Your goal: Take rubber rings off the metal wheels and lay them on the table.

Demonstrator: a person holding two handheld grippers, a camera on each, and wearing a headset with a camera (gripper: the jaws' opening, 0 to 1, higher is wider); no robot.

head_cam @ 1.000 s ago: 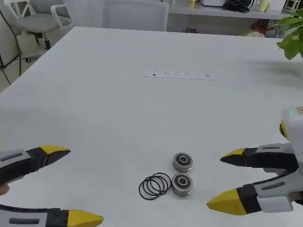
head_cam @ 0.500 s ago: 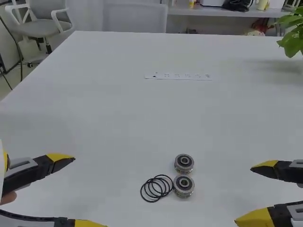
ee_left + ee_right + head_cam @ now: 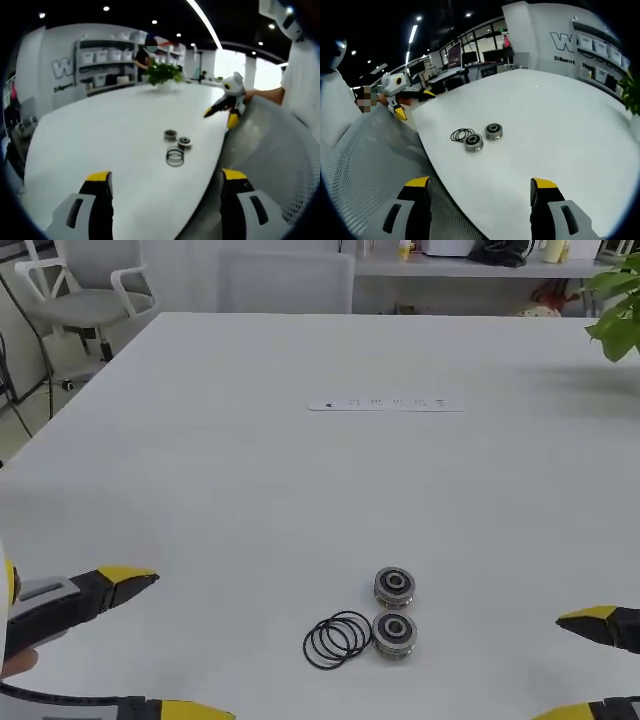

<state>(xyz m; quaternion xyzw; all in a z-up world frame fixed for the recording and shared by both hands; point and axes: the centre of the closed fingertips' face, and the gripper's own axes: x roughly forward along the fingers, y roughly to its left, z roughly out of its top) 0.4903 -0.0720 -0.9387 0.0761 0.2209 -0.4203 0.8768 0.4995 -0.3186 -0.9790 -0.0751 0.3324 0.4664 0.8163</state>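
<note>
At the near left, the left gripper [image 3: 185, 645] is held low over the near edge of the table [image 3: 300, 490]. Its yellow-tipped jaws are spread wide with nothing between them. It is held well apart from the work, which is judged to be a ready stance rather than a grasp.

Towards the middle, near the front edge, a small heap of thin black rubber rings [image 3: 338, 638] is laid flat on the table, the loops overlapping one another. The heap lies just left of the nearer metal wheel [image 3: 394, 633], at or against its rim; contact cannot be settled. The rings are presumably gathered there so that stripped ones lie together beside their source.

The farther metal wheel [image 3: 394, 585] is set flat just beyond the nearer one, the two close or touching. Whether any ring sits in either wheel's groove cannot be told at this size.

At the near right, the right gripper [image 3: 553, 665] is held off to the side, its jaws likewise wide and empty. The wheels are thus open to approach from both sides.
</note>
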